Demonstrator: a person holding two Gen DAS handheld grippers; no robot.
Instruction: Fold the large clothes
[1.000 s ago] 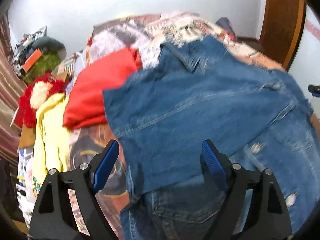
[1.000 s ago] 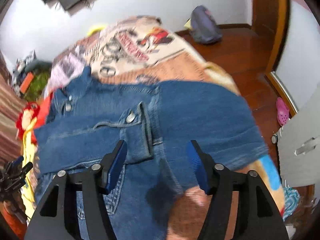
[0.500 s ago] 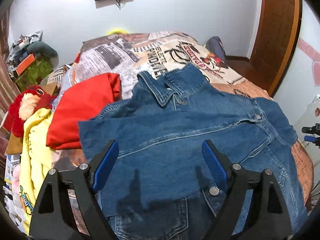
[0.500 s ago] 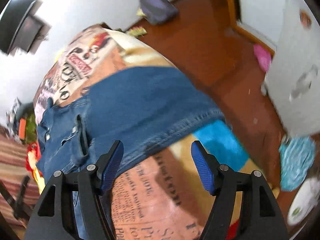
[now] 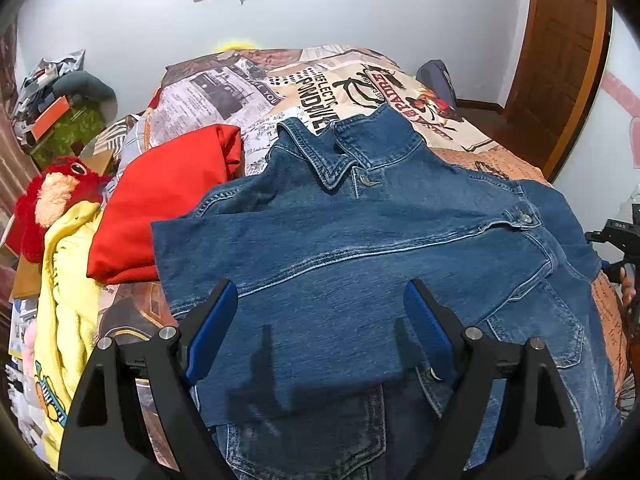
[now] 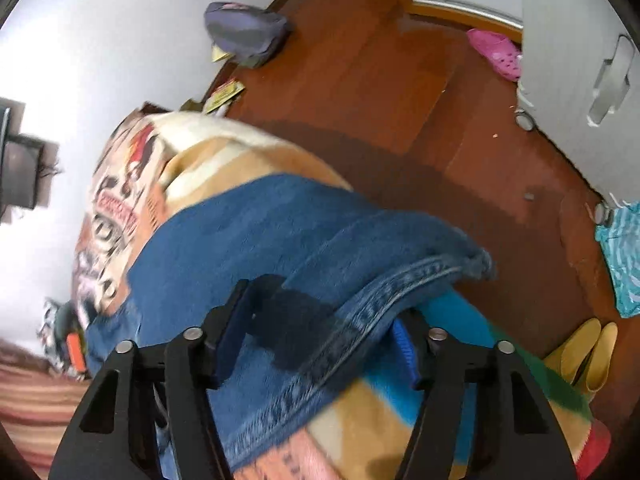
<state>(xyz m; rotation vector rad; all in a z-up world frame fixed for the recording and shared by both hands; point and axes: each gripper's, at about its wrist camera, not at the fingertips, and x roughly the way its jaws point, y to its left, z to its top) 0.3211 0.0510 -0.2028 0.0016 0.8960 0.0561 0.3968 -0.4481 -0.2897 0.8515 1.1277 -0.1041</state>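
A blue denim jacket (image 5: 360, 240) lies spread on the bed, collar at the far side, its left sleeve folded across the chest. My left gripper (image 5: 320, 320) is open and empty, hovering above the jacket's lower front. In the right wrist view the jacket's other sleeve (image 6: 320, 248) hangs over the bed's right edge. My right gripper (image 6: 320, 332) is open with its jaws on either side of the sleeve's cuff hem, not closed on it. The right gripper also shows at the far right of the left wrist view (image 5: 618, 236).
The bed (image 5: 280, 92) has a newspaper-print cover. A folded red garment (image 5: 168, 200), a yellow garment (image 5: 64, 288) and a red plush toy (image 5: 52, 200) lie at its left. On the wooden floor (image 6: 400, 100) are a purple bag (image 6: 244, 32), a pink clog (image 6: 496, 52) and yellow boots (image 6: 588, 352).
The left gripper has drawn back and up, so more of the jacket shows. The right gripper has swung right and down to the bed's edge and now straddles the hanging sleeve cuff.
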